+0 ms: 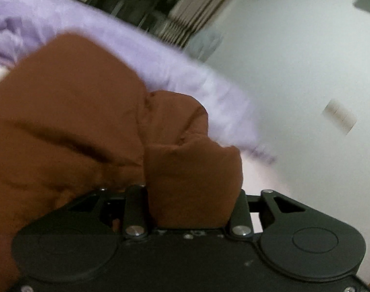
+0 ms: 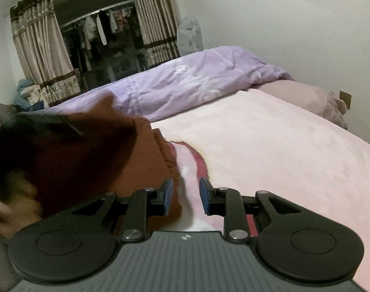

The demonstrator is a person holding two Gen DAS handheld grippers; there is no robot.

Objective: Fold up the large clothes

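— While the pink bed (image 2: 282, 146) lies bare toward the pillow, where's the garment?
— The brown coat (image 1: 75, 121) is bunched at the bed's near-left edge, beside the purple duvet (image 2: 185, 82). Left claw (image 1: 187, 206) grips a puffy fold; this looks like mid-fold.
— And the right claw (image 2: 185, 194)?
— Parted, holding nothing, just beside the coat's hem. Next it probably needs a hold there.

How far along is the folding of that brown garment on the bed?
Early. The puffy brown garment is still bunched, no finished fold visible. In hand: left gripper has a wad of it between its jaws. Right gripper is open over the pink bedsheet, holding nothing. Left: flatten and fold.
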